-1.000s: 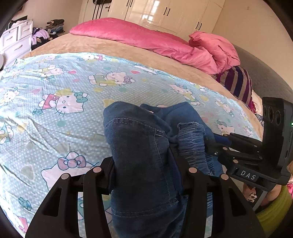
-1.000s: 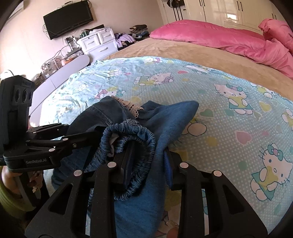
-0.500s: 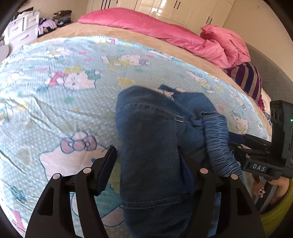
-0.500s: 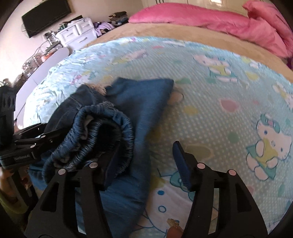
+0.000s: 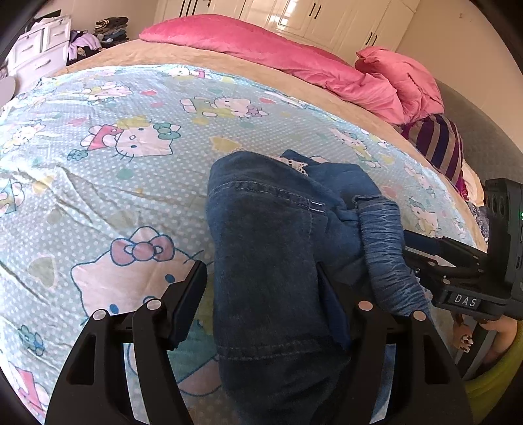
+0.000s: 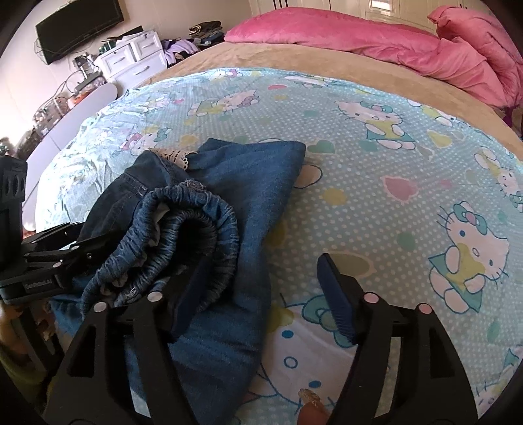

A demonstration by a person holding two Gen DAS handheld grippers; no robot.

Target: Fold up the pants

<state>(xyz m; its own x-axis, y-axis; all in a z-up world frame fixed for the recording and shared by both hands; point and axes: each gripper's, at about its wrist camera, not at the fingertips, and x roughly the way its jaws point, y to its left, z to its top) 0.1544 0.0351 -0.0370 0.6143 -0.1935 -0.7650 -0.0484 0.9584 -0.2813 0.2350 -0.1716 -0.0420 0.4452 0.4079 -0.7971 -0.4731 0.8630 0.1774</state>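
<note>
left wrist view: 1 second ago the left gripper (image 5: 261,294) clamped the denim pants (image 5: 271,248); now its jaws stand wide, the left finger off the cloth, the right one probably hidden behind it. the pants lie bunched on the hello kitty sheet (image 5: 108,183).

right wrist view: the right gripper (image 6: 261,284) has also spread wide and let go; the elastic waistband (image 6: 183,225) slumps over its left finger. both releases suggest this fold is laid, still untidy.

I am working in a home bedroom — a bed (image 6: 359,81) with cartoon sheet (image 6: 376,170), pink pillows (image 6: 359,39), white drawers (image 6: 134,59), wall television (image 6: 78,29).
</note>
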